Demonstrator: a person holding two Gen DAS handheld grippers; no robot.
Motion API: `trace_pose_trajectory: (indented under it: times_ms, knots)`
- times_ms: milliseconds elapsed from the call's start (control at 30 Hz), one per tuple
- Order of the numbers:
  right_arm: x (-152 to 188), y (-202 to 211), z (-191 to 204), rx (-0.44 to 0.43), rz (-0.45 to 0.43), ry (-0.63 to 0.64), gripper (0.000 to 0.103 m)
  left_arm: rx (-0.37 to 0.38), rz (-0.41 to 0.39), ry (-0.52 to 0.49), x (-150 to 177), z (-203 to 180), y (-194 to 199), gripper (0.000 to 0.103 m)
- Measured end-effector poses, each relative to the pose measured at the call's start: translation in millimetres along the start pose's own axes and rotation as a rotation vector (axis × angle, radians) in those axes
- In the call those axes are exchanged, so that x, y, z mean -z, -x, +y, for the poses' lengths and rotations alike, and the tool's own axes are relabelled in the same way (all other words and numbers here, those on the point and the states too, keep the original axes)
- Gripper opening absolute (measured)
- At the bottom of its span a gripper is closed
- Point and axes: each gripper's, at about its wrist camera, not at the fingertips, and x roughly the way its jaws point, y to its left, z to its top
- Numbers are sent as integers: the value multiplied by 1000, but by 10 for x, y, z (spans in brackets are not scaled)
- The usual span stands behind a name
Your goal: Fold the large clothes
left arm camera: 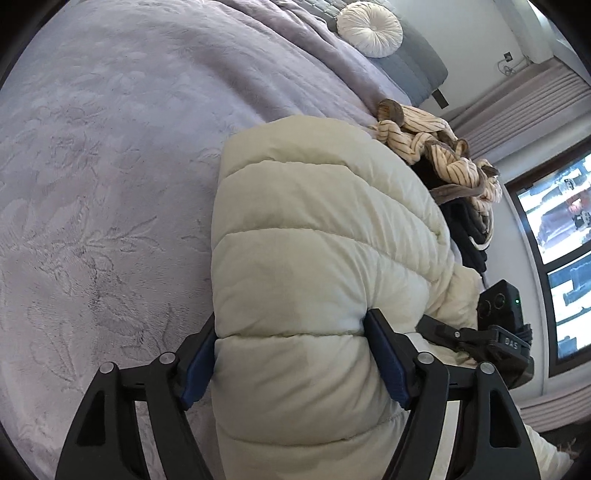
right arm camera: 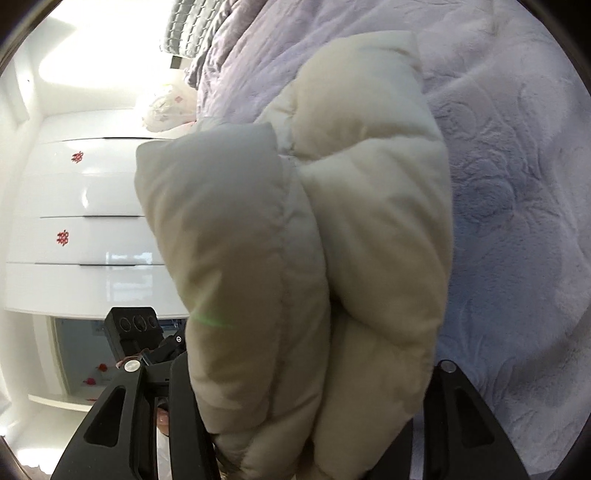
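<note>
Puffer jacket: cream-white quilted padded jacket (left arm camera: pixel 317 236), bulky, bunched into thick rolls, held over the bed between both grippers.
Jacket position: above the near part of the lavender bedspread, hanging forward from the jaws in both wrist views; a stitched channel runs across it in the left wrist view.
Left gripper: black two-finger tool with blue pads (left arm camera: pixel 291 363); jaws stand wide, both pads pressed against the sides of a jacket roll, so it is gripping the jacket.
Right gripper: black two-finger tool (right arm camera: pixel 314 398); a thick double fold of the same jacket (right arm camera: pixel 295 229) fills the gap between its fingers; the pads themselves are hidden by fabric, the grip appears closed on the jacket at a middling width.
Bedspread: lavender plush cover with embossed floral pattern (left arm camera: pixel 92 192), covering the bed under the jacket.
Other garments: tan striped cloth with brown trim (left arm camera: pixel 436 147), heaped on dark clothing just behind the jacket at the bed's edge.
Cushion: round white pleated cushion with a centre button (left arm camera: pixel 369 29), at the far end of the bed, well apart from the jacket.
Furniture: glossy white drawer unit with small red marks (right arm camera: pixel 81 206), beside the bed in the right wrist view.
Window: dark-framed pane (left arm camera: pixel 557 214) at the right edge of the left wrist view.
</note>
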Motion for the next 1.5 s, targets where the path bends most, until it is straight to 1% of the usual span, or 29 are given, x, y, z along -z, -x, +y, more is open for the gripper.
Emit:
trace_pose_trajectory:
  times_ms: [67, 200, 300, 367, 400, 433, 500, 533, 567, 633, 667, 700, 733, 767, 800, 833, 900, 967, 1100, 1167, 1233, 1333, 1433, 1500]
  knots:
    - [73, -10, 24, 24, -3, -7, 56, -10, 4, -6, 11, -28, -21, 78]
    - [214, 127, 206, 103, -11, -7, 57, -35, 5, -11, 3, -138, -18, 78]
    - [384, 370, 403, 207, -56, 30, 57, -52, 5, -13, 6, -159, 2, 78]
    - [523, 438, 607, 273, -92, 61, 57, -62, 1, -12, 12, -165, 4, 78]
    - [564, 465, 722, 293, -110, 78, 55, -68, -3, -8, 11, -166, 2, 78]
    - [693, 562, 787, 305, -129, 101, 46, -73, -6, -7, 14, -176, 9, 78]
    - [824, 681, 933, 332, -147, 141, 38, -86, -12, -5, 21, -185, 17, 78]
    - [958, 745, 944, 332, -153, 161, 32, -92, -13, -9, 35, -183, 32, 78]
    - [929, 784, 967, 325, -154, 181, 29, -99, -12, -13, 34, -192, 33, 78]
    - [975, 780, 1202, 315, -159, 236, 27, -116, -13, -24, 38, -214, 46, 78]
    - [850, 705, 1343, 311, -157, 275, 27, -121, -13, -27, 35, -228, 46, 78]
    - [826, 607, 1473, 308, -149, 305, 27, -126, -12, -29, 33, -238, 49, 78]
    - [880, 564, 1570, 312, -126, 345, 27, -130, -11, -28, 35, -233, 61, 78]
    - [922, 642, 1598, 329, -107, 376, 27, -134, -12, -27, 33, -236, 69, 78]
    - [944, 557, 1623, 348, -94, 397, 27, -139, -15, -26, 31, -242, 85, 78]
    - [1036, 493, 1571, 383, -72, 411, 27, -149, -22, -25, 23, -258, 120, 78]
    - [948, 375, 1390, 423, -49, 396, 27, -158, -42, -29, 17, -274, 223, 78]
    - [982, 304, 1265, 458, -44, 375, 24, -159, -71, -43, 18, -297, 371, 78]
    - [995, 359, 1004, 477, -55, 324, 22, -152, -104, -81, 140, -325, 654, 78]
    - [996, 347, 870, 485, -57, 307, 19, -127, -101, -89, 276, -347, 746, 78]
    - [992, 325, 810, 482, -57, 284, 19, -117, -80, -100, 431, -370, 742, 78]
    - [998, 255, 635, 465, -66, 255, 19, -151, -36, -116, 633, -369, 571, 78]
    - [981, 206, 459, 457, -69, 223, 19, -139, -18, -85, 711, -311, 434, 78]
    - [981, 161, 361, 454, -72, 219, 19, -143, -11, -86, 718, -290, 370, 78]
